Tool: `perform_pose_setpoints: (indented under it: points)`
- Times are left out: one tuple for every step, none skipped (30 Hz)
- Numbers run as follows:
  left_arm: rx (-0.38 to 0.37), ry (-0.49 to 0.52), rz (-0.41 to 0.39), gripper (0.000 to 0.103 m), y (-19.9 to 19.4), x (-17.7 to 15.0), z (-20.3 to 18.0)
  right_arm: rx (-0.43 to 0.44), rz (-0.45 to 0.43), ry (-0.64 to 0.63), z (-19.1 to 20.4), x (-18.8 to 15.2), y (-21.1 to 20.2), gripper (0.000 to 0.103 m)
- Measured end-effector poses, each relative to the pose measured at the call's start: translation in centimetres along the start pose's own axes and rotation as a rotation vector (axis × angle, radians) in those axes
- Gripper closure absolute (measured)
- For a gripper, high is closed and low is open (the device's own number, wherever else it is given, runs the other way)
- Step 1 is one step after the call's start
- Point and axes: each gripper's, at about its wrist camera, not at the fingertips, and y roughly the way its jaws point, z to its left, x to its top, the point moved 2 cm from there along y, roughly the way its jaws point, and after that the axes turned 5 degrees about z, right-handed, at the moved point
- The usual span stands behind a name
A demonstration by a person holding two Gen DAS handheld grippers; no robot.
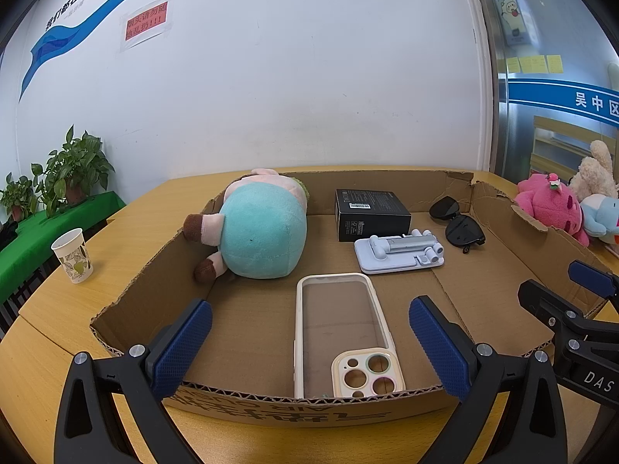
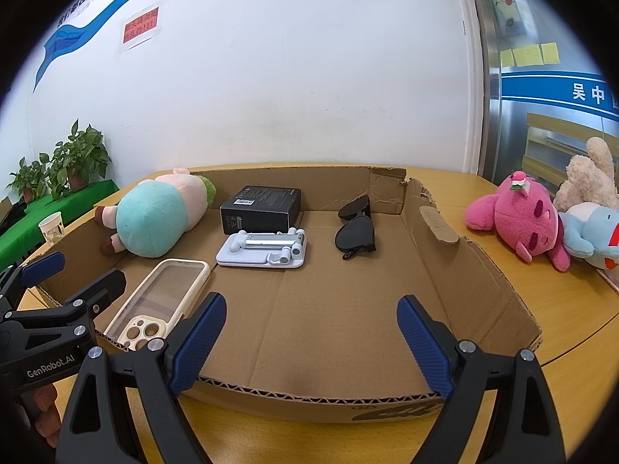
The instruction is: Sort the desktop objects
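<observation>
Left wrist view: both tongs, left (image 1: 309, 344) and right (image 2: 311, 344), gape wide and empty before the shallow brown cardboard tray (image 1: 309, 406); judging by position, next grab the cream-rimmed clear phone case (image 1: 340, 332).

Each black tool (image 1: 309, 344) has ribbed blue pads (image 2: 201, 344), silver screws, white lettering.

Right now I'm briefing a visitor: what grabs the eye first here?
The teal plush toy lying at the left end of the shallow cardboard tray. Then the cream phone case flat at the tray's near edge, and the pink plush on the table right of the tray.
</observation>
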Motion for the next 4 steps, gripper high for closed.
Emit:
perform_pose_setpoints:
  points:
    - [0.000,0.000,0.000,0.000,0.00,0.03,-0.01,0.000,0.000,0.000,0.02,0.01,0.01,0.013]
    - [0.000,0.000,0.000,0.000,-0.01,0.05,-0.02,0.000,0.000,0.000,0.00,-0.02,-0.02,0.013]
    - [0.001,0.000,0.000,0.000,-0.01,0.05,-0.02,0.000,0.000,0.000,0.02,0.01,0.01,0.013]
    - [0.002,0.000,0.000,0.000,-0.02,0.06,-0.03,0.000,0.000,0.000,0.01,0.01,0.02,0.013]
